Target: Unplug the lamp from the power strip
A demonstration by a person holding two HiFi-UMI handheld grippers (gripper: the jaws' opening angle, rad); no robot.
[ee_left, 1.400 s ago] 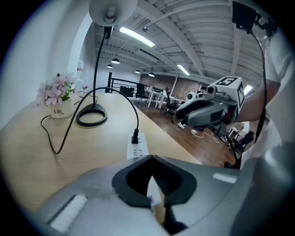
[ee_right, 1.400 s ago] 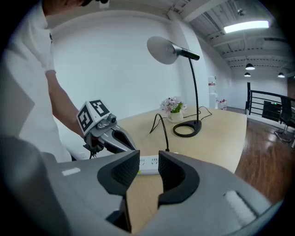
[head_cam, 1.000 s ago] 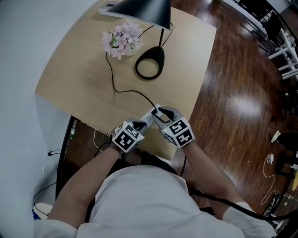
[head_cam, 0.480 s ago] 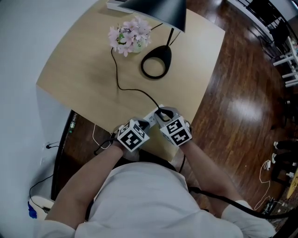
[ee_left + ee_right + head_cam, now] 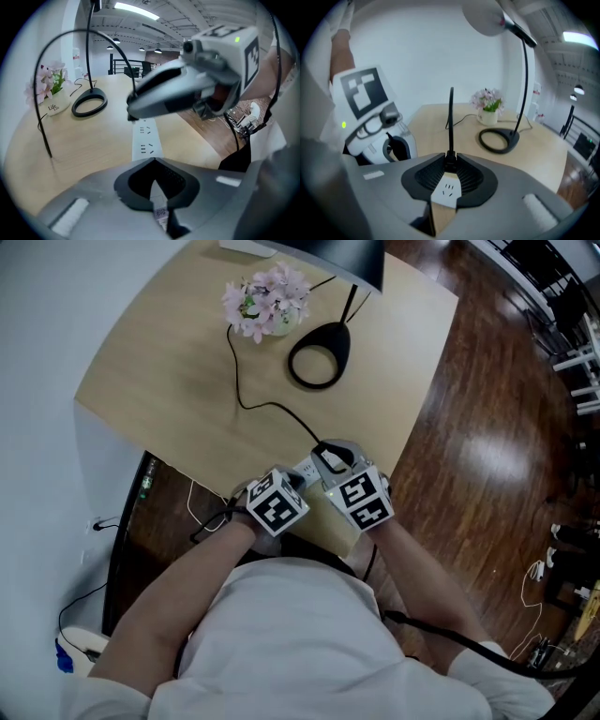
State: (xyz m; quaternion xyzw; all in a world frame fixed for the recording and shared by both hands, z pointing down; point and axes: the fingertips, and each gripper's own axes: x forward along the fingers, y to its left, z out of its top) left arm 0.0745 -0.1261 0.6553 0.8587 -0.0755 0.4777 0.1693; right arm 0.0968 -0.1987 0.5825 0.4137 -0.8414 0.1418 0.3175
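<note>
The black lamp, with its ring base (image 5: pixel 319 352) and shade (image 5: pixel 349 253), stands at the far side of the wooden table (image 5: pixel 159 381). Its black cord (image 5: pixel 251 405) runs to a black plug (image 5: pixel 450 159) seated in the white power strip (image 5: pixel 146 138) near the table's front edge. My right gripper (image 5: pixel 450 161) is shut on that plug, and the cord (image 5: pixel 451 119) rises straight up from its jaws. My left gripper (image 5: pixel 153 161) is shut on the near end of the power strip. In the head view, the left gripper (image 5: pixel 298 482) and the right gripper (image 5: pixel 328 457) sit close together over the strip.
A small white pot of pink flowers (image 5: pixel 267 298) stands left of the lamp base, with the cord passing beside it. Dark wooden floor (image 5: pixel 487 427) lies right of the table. Cables hang below the table's front edge (image 5: pixel 202 512).
Both grippers stay at the power strip. The right gripper's jaws have drawn together round the plug. The head view has shifted a little, so the table sits higher in the picture.
</note>
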